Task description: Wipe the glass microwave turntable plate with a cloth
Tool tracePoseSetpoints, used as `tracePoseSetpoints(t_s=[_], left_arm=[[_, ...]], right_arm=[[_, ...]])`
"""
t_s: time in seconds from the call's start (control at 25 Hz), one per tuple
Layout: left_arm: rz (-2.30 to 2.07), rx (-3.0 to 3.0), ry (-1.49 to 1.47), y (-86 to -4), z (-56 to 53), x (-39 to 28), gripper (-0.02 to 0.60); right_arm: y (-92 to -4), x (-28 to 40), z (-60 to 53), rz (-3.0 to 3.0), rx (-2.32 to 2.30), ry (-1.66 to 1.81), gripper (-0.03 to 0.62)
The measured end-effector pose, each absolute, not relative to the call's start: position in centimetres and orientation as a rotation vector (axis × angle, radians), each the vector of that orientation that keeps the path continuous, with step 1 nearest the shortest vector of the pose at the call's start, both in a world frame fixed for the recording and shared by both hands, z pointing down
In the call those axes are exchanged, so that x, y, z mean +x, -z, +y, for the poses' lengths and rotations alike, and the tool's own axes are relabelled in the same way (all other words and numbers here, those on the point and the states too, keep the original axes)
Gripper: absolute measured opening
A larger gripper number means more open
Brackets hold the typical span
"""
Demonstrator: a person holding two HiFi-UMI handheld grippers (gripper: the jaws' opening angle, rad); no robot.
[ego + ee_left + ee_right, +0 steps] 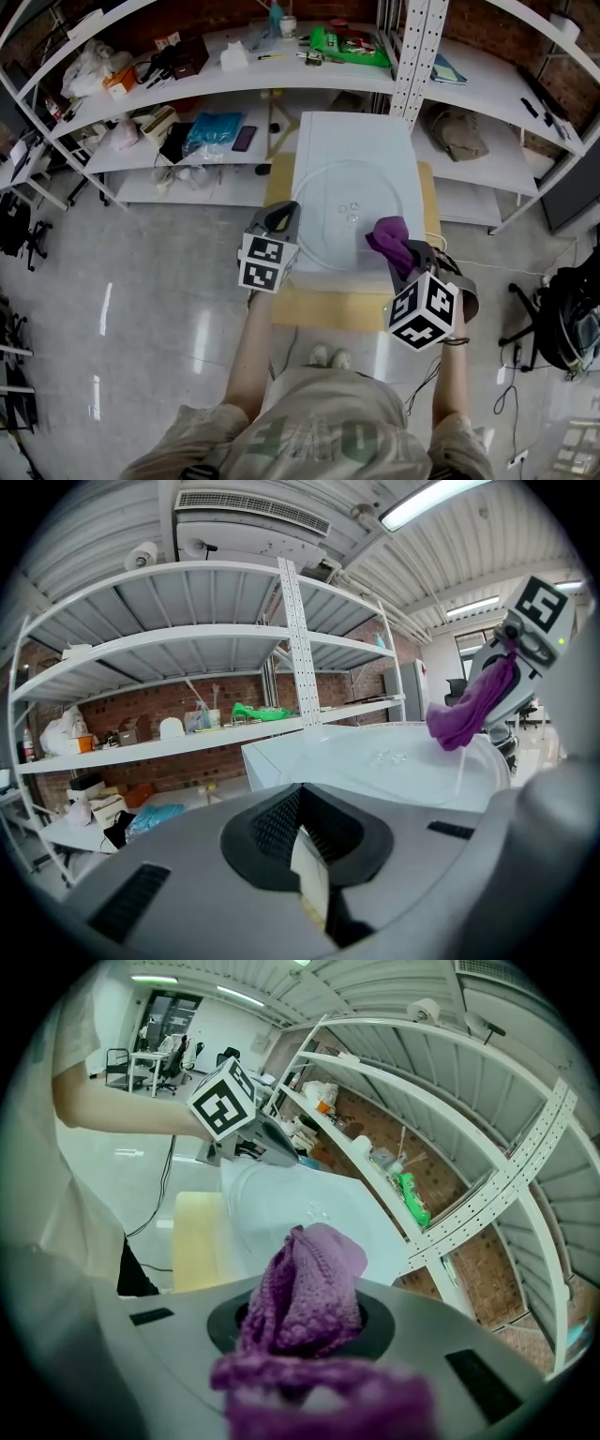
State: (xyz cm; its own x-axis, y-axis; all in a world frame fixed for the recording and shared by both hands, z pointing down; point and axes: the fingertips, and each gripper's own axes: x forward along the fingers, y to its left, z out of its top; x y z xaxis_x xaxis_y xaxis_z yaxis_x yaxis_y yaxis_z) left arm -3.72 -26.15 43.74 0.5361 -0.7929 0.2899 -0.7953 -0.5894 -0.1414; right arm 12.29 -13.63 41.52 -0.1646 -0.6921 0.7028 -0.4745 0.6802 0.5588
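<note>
Lying flat on a white board (352,136) in the centre of the head view, the glass turntable plate (328,187) is just above both grippers. The right gripper (398,251), at the lower right of the plate, has its jaws closed on a purple cloth (389,234), and the cloth hangs at the plate's rim. The left gripper (281,217) is at the left side of the board. Its jaws are closed on a thin pale edge (309,869); I cannot tell if this belongs to the plate or the board. A wooden table (328,305) is under the board.
</note>
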Motion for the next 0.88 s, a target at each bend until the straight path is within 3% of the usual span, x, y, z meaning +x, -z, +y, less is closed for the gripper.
tracePoseSetpoints(t_s=[0.4,0.88], left_arm=[[-1.425,2.744,-0.505,-43.8,-26.2,-3.7,0.002],[-1.426,2.745,-0.505,-43.7,-26.2,-3.6,0.002]], right_arm=[[-40.6,12.4,-13.4,-1.824,0.934,0.264,0.049],[-37.6,15.7,-24.0,-1.803,1.201,0.258,0.049]])
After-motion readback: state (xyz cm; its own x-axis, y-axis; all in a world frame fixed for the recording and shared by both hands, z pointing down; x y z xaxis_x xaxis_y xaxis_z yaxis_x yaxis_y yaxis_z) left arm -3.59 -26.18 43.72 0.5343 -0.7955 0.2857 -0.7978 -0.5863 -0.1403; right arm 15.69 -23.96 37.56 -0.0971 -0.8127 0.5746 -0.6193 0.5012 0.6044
